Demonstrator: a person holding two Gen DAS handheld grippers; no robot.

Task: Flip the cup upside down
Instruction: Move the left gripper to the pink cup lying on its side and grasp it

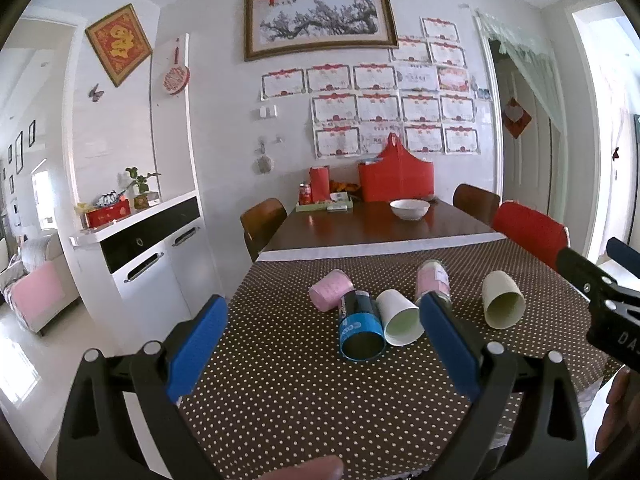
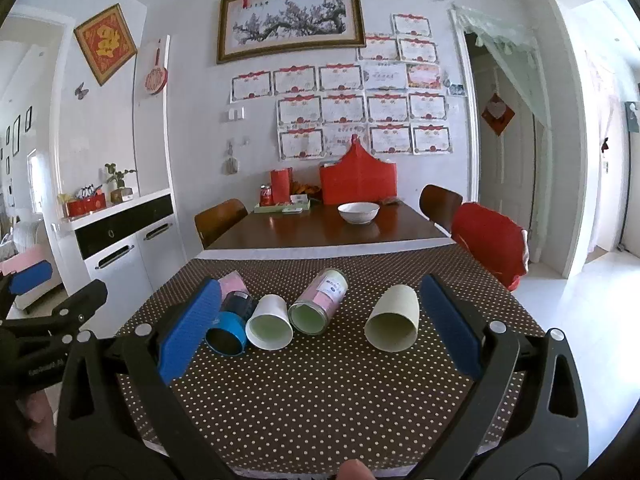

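cups (image 2: 390, 322) in a row on tablecloth (image 2: 320, 392) (all on their sides) | bowl (image 2: 358, 212) behind

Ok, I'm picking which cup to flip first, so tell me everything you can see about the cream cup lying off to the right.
The cream cup is plain, unprinted and tapered, seemingly paper. It lies on its side on the dotted tablecloth, wide open mouth toward the cameras, narrow base pointing away, pale inside with nothing in it. It sits apart, right of the other cups, touching only the cloth. The right claw is open and short of it.
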